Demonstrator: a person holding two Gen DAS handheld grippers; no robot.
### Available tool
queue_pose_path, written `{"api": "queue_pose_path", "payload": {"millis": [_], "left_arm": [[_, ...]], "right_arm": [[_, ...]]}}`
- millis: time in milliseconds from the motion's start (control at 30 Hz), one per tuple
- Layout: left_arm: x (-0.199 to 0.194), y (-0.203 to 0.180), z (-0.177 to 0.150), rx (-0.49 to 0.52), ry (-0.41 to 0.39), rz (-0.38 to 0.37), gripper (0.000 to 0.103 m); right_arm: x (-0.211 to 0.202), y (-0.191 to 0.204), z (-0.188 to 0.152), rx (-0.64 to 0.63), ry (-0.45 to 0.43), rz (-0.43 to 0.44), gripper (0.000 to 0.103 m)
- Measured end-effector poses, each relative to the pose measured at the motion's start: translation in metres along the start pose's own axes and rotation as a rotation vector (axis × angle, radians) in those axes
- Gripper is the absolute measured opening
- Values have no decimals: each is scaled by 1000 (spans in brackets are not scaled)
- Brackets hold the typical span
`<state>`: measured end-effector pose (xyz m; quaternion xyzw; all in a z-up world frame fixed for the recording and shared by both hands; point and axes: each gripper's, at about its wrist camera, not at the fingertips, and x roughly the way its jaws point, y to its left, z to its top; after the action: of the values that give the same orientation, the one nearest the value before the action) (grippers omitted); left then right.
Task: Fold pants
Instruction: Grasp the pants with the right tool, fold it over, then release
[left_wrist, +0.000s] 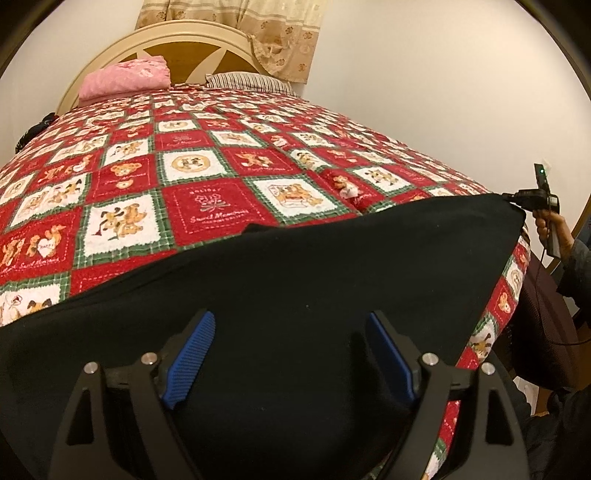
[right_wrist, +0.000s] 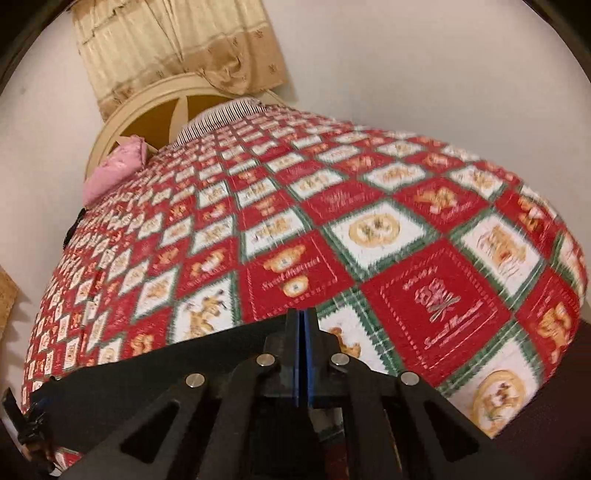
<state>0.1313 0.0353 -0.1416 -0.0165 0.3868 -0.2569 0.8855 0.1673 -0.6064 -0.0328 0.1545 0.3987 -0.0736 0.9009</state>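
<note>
Black pants (left_wrist: 295, 266) beneath wide-open left gripper (left_wrist: 290, 354).

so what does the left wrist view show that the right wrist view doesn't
Only the left wrist view shows the left gripper, jaws wide open over the black pants, most of the pants' spread, and a hand holding the right gripper at their far right corner.

Only the right wrist view shows the right gripper up close, blue pads shut at the pants' edge; whether cloth is pinched is unclear.

Both show the black pants, the red teddy-bear quilt, pink pillow, striped pillow, rounded headboard and curtain.
</note>
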Motion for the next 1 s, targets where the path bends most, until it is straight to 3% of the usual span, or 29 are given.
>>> {"api": "queue_pose_path", "payload": {"millis": [67,133,167,200,300,433,733,767,800,867,1000], "left_arm": [[0,0,0,6,2,3,87],[0,-1,0,8,2,-1,89],[0,-1,0,10,2,-2,89],[0,-1,0,9,1,-3,89],[0,0,0,0,-5,-12,89],[0,0,1,-5,-5,-17,89],[2,-3,1,8,3,-6,91],[2,-3,1,5,3,-9,91],[2,-2,0,2,4,-13,92],[2,-1,0,-1,6,-21,92],[3,-1,1,0,9,-30,95]], "right_arm": [[5,-1,-3,-14,9,-1,4],[1,-2,-6,-14,12,-34,19],[-3,-4,-10,-10,9,-42,43],[-13,-9,-13,9,-2,-28,54],[-47,-16,-28,52,-47,20,54],[-73,-19,-55,4,-59,16,54],[-58,-2,-81,-156,-3,-15,43],[-56,0,-82,-173,-1,-20,39],[-52,4,-83,-203,1,-37,25],[-46,10,-85,-260,24,-61,8],[-61,34,-92,-517,-107,-321,1]]}}
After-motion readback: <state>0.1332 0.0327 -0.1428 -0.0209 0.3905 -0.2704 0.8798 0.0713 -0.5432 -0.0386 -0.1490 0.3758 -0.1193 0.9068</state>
